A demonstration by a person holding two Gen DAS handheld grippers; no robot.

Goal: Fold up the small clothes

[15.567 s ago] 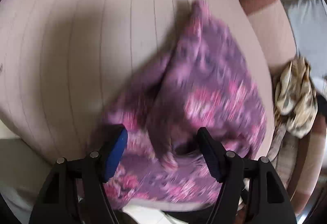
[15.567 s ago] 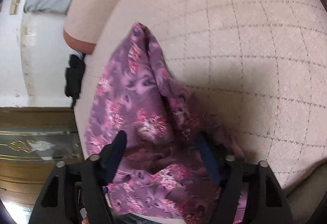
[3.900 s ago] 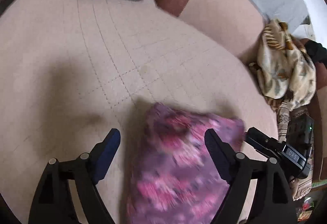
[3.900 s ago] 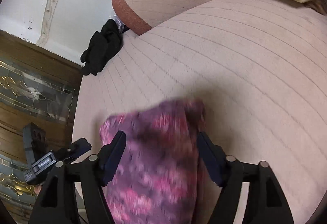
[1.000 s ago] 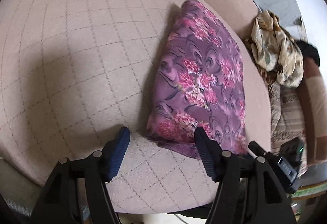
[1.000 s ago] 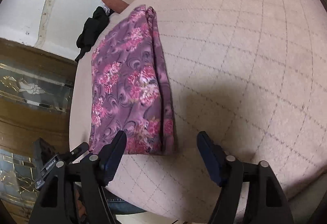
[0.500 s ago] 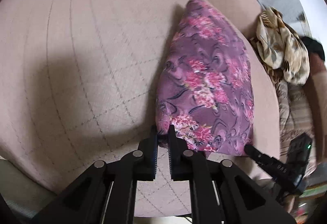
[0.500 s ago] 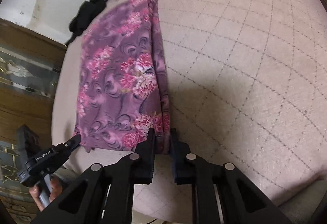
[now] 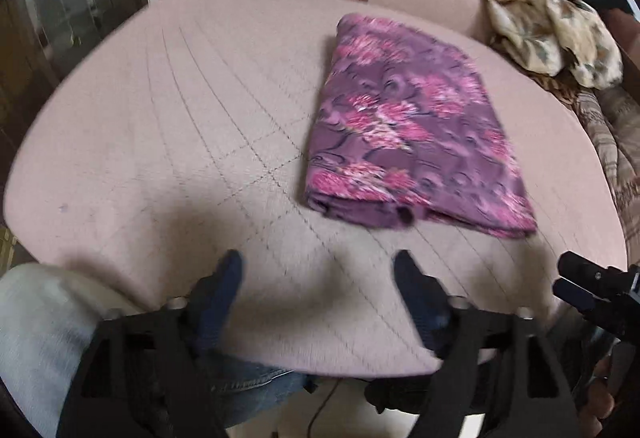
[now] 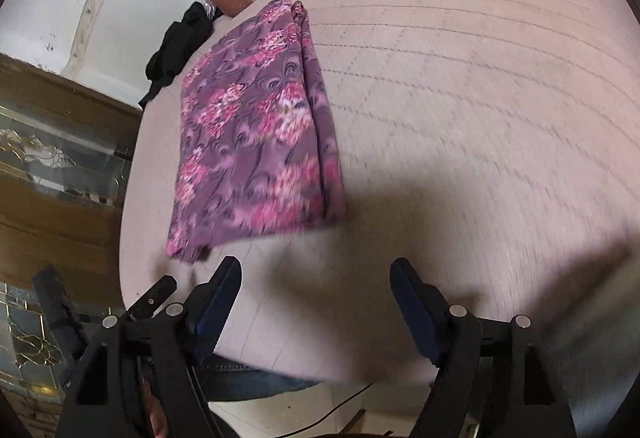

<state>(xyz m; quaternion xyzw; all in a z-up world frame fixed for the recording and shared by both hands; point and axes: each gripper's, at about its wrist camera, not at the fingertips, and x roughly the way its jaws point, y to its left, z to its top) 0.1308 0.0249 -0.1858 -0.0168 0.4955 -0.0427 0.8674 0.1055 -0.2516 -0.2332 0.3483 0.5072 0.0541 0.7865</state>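
While the folded purple floral garment (image 9: pixel 408 126) is lying flat on the quilted pink cushion (image 9: pixel 180 126), the left gripper (image 9: pixel 320 278) and right gripper (image 10: pixel 316 282) are hovering near its closest edge, jaws opening with nothing between them.

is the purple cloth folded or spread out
Folded. The purple cloth lies as a compact rectangle on the cushion, with stacked layers showing along its long edge in the right wrist view.
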